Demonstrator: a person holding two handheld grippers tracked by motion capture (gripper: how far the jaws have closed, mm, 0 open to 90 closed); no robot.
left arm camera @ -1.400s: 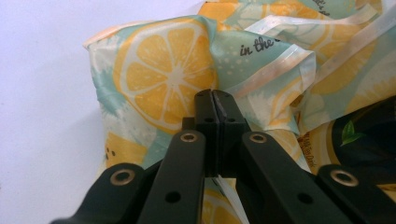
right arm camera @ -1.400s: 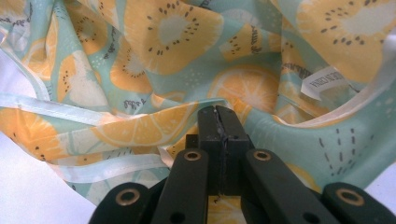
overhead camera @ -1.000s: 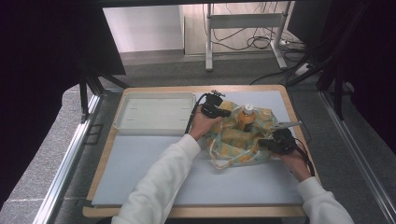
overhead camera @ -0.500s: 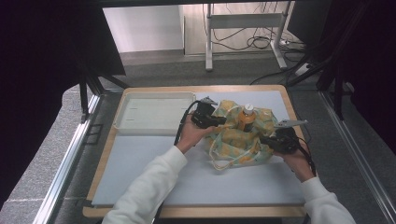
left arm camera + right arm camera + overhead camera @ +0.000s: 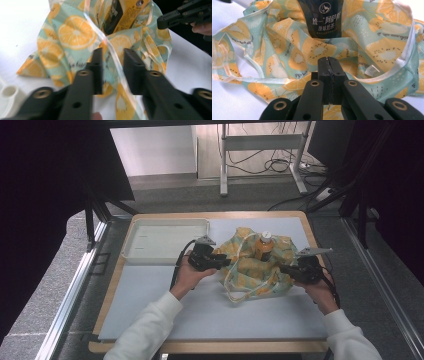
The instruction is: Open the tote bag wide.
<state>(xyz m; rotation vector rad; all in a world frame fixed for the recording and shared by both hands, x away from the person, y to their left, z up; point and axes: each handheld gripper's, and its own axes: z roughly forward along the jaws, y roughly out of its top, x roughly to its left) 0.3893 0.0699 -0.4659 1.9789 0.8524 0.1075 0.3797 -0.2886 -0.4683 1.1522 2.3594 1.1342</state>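
Note:
A bag (image 5: 250,270) printed with orange slices lies crumpled on the table, and an orange drink bottle (image 5: 264,247) stands upright in it. My left gripper (image 5: 227,263) is at the bag's left edge. Its jaws have just been opening and stand apart in the left gripper view (image 5: 112,67), with the bag's pale strap (image 5: 110,50) running loose through the gap. My right gripper (image 5: 282,268) is at the bag's right side. In the right gripper view (image 5: 329,62) its jaws are pressed together on a thin fold of the bag (image 5: 374,50), just in front of the bottle (image 5: 325,17).
A shallow white tray (image 5: 165,240) sits at the back left of the table, close behind my left hand. A pale mat (image 5: 200,310) covers the wooden tabletop. Dark stands and cables are on the floor beyond the table.
My left gripper has drawn back from the top of the bag toward its left edge and its jaws have parted. The right gripper has stayed where it was.

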